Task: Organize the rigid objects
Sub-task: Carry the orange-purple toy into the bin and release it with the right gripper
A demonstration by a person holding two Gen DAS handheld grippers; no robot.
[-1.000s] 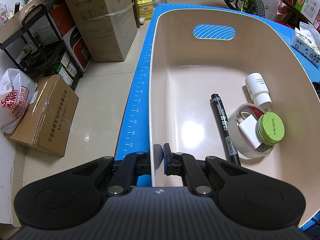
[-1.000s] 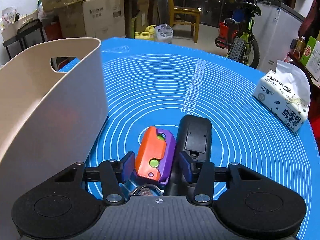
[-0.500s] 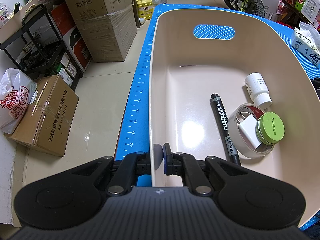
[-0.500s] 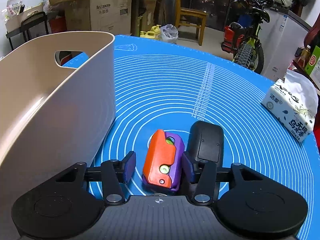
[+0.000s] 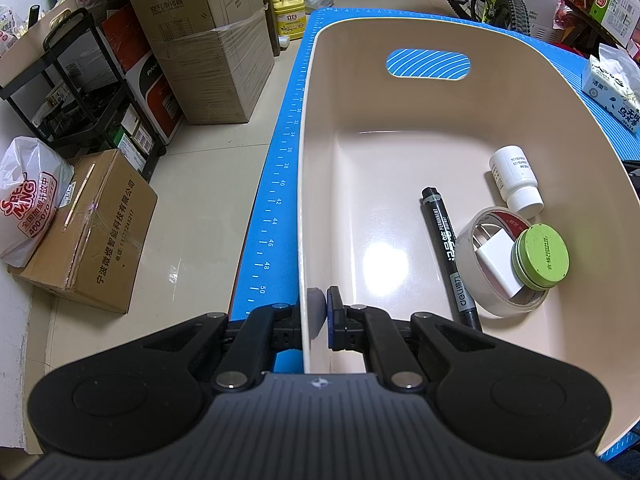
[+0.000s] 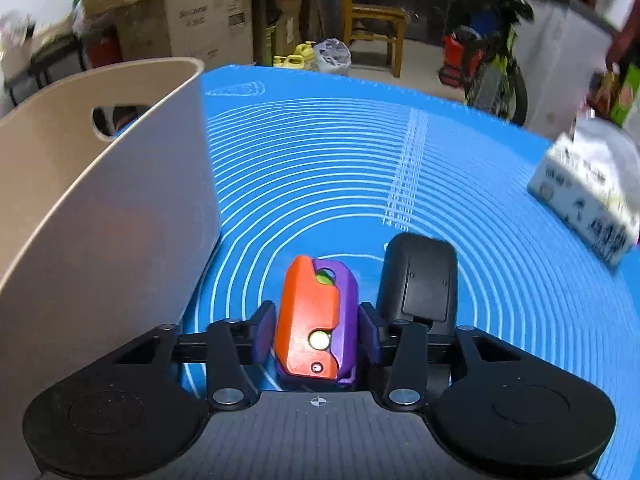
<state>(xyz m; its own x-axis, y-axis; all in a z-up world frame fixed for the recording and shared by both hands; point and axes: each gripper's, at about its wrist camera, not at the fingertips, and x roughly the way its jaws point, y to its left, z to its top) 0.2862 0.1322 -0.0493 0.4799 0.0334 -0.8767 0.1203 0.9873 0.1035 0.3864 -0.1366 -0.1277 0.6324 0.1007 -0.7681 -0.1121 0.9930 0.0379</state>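
A beige bin [image 5: 304,200] stands on the blue mat [image 6: 360,152]. My left gripper [image 5: 320,306] is shut on its near rim, one pad inside and one outside. In the bin lie a black marker [image 5: 444,244], a tape roll [image 5: 466,268] with a white charger [image 5: 494,262] in it, a green tin [image 5: 542,258] and a white bottle [image 5: 514,178]. Beside the bin [image 6: 120,220], an orange and purple toy [image 6: 308,312] sits between the closing jaws of my right gripper [image 6: 316,332], and both pads touch its sides. A black device [image 6: 420,280] lies just right of it.
A tissue pack [image 6: 584,200] lies on the mat at the far right. Left of the table, cardboard boxes [image 5: 212,60], a black rack [image 5: 80,92] and a plastic bag [image 5: 28,200] crowd the floor. A chair [image 6: 372,32] and a bicycle [image 6: 492,72] stand beyond the table.
The right jaws have narrowed from a loose straddle until they meet the toy's sides, and that view is now blurred. The left gripper and the bin have not moved.
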